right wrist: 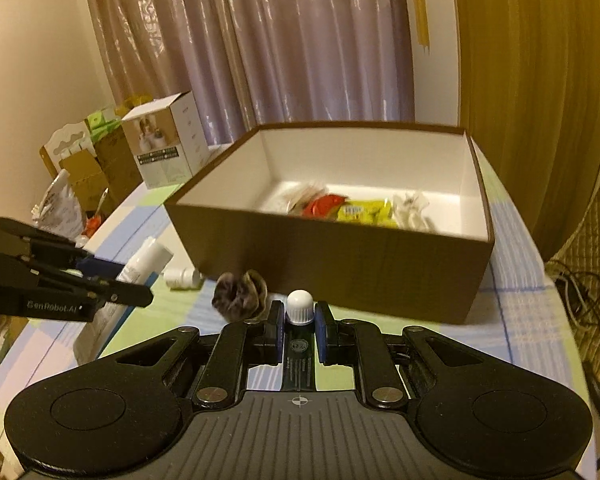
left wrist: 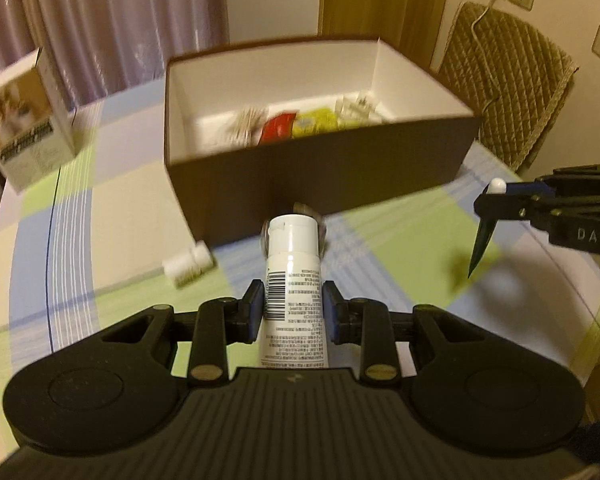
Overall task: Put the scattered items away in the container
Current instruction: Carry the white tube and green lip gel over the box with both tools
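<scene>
My left gripper (left wrist: 294,304) is shut on a white tube (left wrist: 292,264) with black print, held above the checked cloth just in front of the brown box (left wrist: 320,176). My right gripper (right wrist: 299,322) is shut on a dark green tube with a white cap (right wrist: 300,307), also before the box (right wrist: 340,264). In the left wrist view that green tube (left wrist: 482,242) hangs point down from the right gripper (left wrist: 500,200). In the right wrist view the left gripper (right wrist: 136,284) carries the white tube (right wrist: 144,264). A small white bottle (left wrist: 188,265) (right wrist: 184,278) and a dark fuzzy scrunchie (right wrist: 240,294) lie on the cloth by the box.
Inside the box lie a red packet (right wrist: 324,204), a yellow packet (right wrist: 364,212) and pale wrapped items. A white carton (left wrist: 24,128) stands at the table's left edge. A quilted chair back (left wrist: 508,92) stands behind the right corner. Cardboard boxes (right wrist: 88,168) pile up beyond the left side.
</scene>
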The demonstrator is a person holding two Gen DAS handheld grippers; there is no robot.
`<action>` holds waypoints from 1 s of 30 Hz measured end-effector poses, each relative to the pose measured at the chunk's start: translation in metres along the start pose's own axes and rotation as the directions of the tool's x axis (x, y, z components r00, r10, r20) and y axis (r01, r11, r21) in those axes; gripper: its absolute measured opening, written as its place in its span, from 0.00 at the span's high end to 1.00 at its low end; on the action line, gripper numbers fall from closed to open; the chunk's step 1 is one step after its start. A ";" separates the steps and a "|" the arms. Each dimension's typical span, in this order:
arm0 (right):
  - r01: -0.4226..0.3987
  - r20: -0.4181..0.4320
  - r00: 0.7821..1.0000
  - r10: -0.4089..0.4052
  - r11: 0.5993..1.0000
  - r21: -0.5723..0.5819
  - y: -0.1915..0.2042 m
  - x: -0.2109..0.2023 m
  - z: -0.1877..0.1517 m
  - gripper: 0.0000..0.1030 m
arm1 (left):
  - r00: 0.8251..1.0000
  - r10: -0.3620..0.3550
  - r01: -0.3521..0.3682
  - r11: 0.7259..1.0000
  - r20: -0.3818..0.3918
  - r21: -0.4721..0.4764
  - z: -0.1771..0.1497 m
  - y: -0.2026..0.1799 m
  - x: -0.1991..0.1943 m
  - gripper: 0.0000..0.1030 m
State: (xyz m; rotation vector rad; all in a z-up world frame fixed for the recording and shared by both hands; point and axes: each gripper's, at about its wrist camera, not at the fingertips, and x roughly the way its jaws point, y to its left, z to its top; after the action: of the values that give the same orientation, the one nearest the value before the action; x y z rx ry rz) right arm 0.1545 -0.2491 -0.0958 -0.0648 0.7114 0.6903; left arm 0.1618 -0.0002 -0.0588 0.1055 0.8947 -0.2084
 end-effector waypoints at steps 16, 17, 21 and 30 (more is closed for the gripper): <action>0.023 0.114 0.993 -0.018 0.999 -0.047 -0.019 -0.001 0.061 0.83 | 0.984 -0.006 -0.005 0.998 0.176 0.060 0.095 0.017 0.002 0.75; 0.024 0.125 0.992 -0.018 0.999 -0.045 -0.022 0.000 0.067 0.83 | 0.983 -0.006 -0.006 0.998 0.185 0.064 0.102 0.019 0.003 0.75; 0.033 0.169 0.985 -0.026 0.999 -0.039 -0.031 0.004 0.091 0.83 | 0.976 -0.001 -0.016 0.997 0.219 0.078 0.128 0.026 0.010 0.75; 0.042 0.176 0.983 -0.045 0.999 0.023 -0.060 0.043 0.127 0.83 | 0.975 -0.034 0.014 0.996 0.221 0.090 0.171 0.039 0.048 0.75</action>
State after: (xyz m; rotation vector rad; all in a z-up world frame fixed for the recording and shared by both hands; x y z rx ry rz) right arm 0.2873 -0.2362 -0.0358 -0.0014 0.5442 0.6390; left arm 0.3301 0.0004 0.0106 0.1499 0.6634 -0.2766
